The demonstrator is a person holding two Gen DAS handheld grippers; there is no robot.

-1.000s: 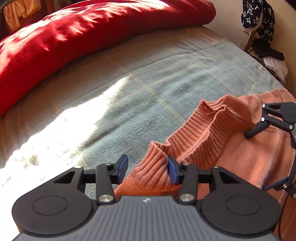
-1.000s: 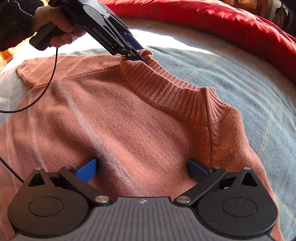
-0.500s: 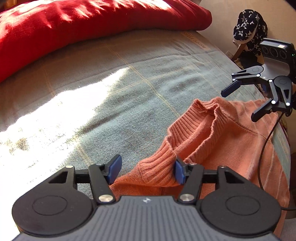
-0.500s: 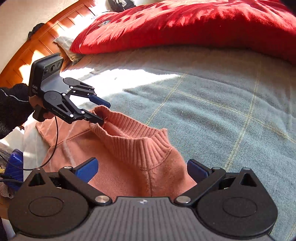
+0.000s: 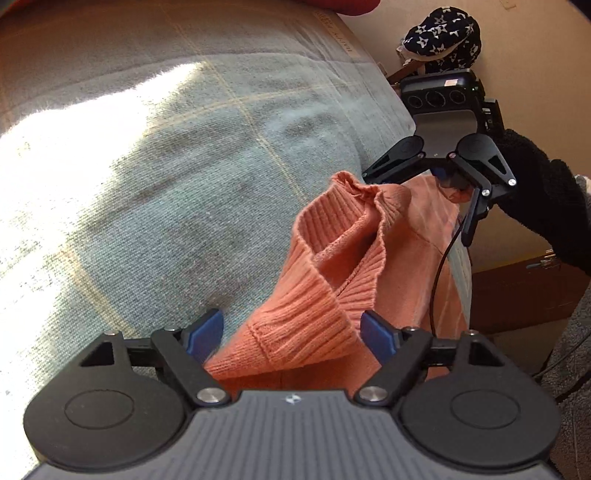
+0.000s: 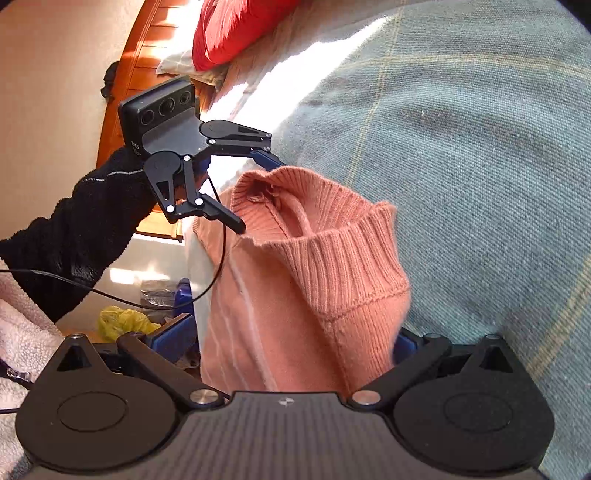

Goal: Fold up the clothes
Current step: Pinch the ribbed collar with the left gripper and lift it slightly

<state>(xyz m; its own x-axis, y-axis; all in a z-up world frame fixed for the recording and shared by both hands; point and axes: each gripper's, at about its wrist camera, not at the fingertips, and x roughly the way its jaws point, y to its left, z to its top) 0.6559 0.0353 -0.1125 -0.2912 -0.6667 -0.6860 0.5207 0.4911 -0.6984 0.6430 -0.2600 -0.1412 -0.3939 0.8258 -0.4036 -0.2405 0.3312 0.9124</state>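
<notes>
i hold one gripper in each hand over the bed. the orange sweater (image 5: 373, 280) lies at the edge of the grey-green blanket (image 5: 177, 192), and a part of it hangs down over the side of the bed. its ribbed collar (image 5: 325, 258) stands up and is folded in on itself.

my left gripper (image 5: 291, 332) has its jaws opening at this moment. the collar sits between the two blue pads (image 5: 205, 330), but the left pad is clearly apart from the cloth; the right pad is just beside it and i cannot tell if it touches. so this gripper is not pinching the sweater.

my right gripper (image 6: 291, 341) is spread wide. the shoulder part of the sweater (image 6: 295, 295) hangs between its fingers. the left blue pad (image 6: 173, 338) stands free of the cloth; the right pad is mostly hidden behind the knit, so i cannot tell if it touches.

in the right wrist view i see my left gripper (image 6: 258, 192) from the front, at the far end of the collar (image 6: 332, 229), held by my hand in a black sleeve (image 6: 81, 229). in the left wrist view my right gripper (image 5: 417, 206) shows near the other end of the collar, with a black cable (image 5: 443, 266) hanging from it.

a red pillow (image 6: 236, 26) lies at the head of the bed, next to the wooden headboard (image 6: 125, 74). a yellow bag (image 6: 122, 321) lies on the floor beside the bed.
</notes>
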